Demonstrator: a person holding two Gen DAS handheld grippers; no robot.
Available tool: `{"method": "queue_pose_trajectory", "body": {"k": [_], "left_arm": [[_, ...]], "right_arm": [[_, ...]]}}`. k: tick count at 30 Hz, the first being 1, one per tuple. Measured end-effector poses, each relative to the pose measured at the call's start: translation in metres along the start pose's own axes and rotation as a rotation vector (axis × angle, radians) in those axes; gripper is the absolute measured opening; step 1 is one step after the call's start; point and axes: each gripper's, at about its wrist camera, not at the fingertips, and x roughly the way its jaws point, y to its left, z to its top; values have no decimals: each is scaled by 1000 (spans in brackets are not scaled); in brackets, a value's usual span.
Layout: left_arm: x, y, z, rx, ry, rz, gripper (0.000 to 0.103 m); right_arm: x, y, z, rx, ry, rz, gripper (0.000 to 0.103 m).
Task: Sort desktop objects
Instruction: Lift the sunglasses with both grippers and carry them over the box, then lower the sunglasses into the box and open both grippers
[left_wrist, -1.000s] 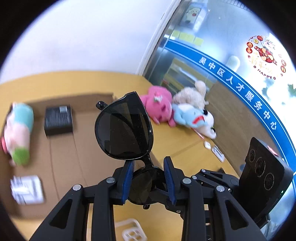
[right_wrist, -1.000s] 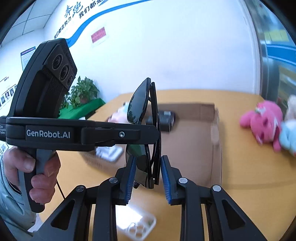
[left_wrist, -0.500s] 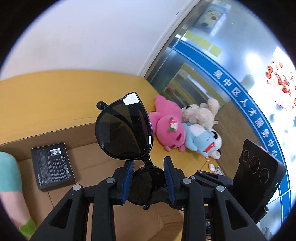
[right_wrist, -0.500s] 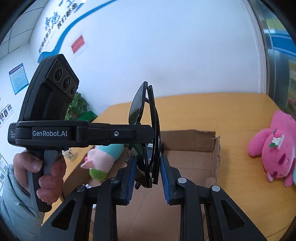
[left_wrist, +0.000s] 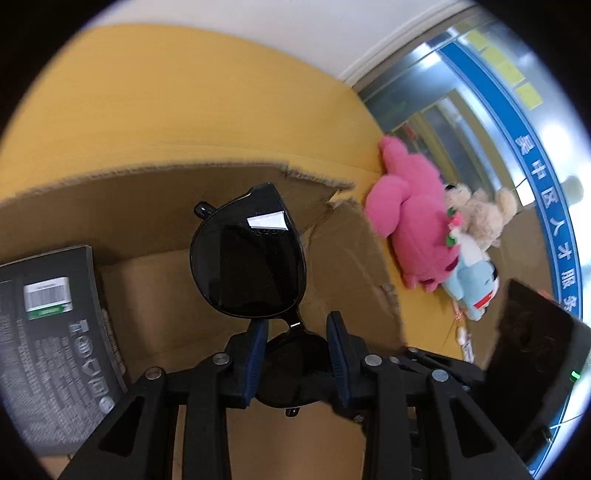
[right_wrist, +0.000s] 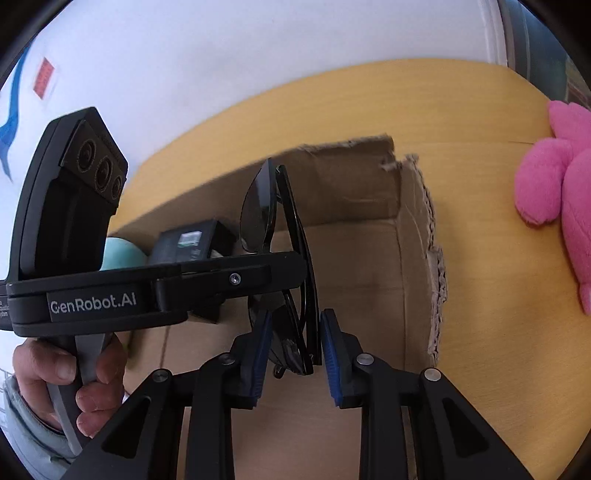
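Folded black sunglasses (left_wrist: 249, 258) are held upright by both grippers over the open cardboard box (left_wrist: 343, 236). My left gripper (left_wrist: 295, 354) is shut on the lower lens, with the right gripper crossing from the right. In the right wrist view my right gripper (right_wrist: 291, 350) is shut on the folded sunglasses (right_wrist: 291, 258) edge-on, its right pad standing slightly off the frame. The left gripper body crosses that view from the left, held by a hand (right_wrist: 70, 376).
Inside the box lie a black packaged box (left_wrist: 44, 343) and a teal and pink plush (right_wrist: 118, 254). On the yellow table (left_wrist: 184, 103) right of the box lie a pink plush (left_wrist: 413, 229), a beige plush (left_wrist: 480, 214) and a light blue plush (left_wrist: 469, 284).
Both grippers have carried the sunglasses forward and down into the box opening. The box walls and the black packaged box now look much nearer. The right pad has eased slightly off the frame.
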Motion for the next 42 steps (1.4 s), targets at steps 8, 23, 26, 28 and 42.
{"method": "queue_pose_trajectory", "body": {"k": [8,23,26,28,42], "left_arm": [[26,11,0,-43,63,11,33],[-50,-48,-26,150,-111,173,46],[-98,-63,-52,217,-276,263,46],[-129,-79,-82,301,-414,403,52],[-212,-142,-272,389,-748,621,82]], "right_arm": [[19,0,3,-64,10,-113,17],[-62,48,-38,-239,-191,-250,78],[-89,65,-56,-286,-271,-272,91],[-102,74,-71,-296,-325,-279,102],[-164,106,-164,-318,-414,-233,103]]}}
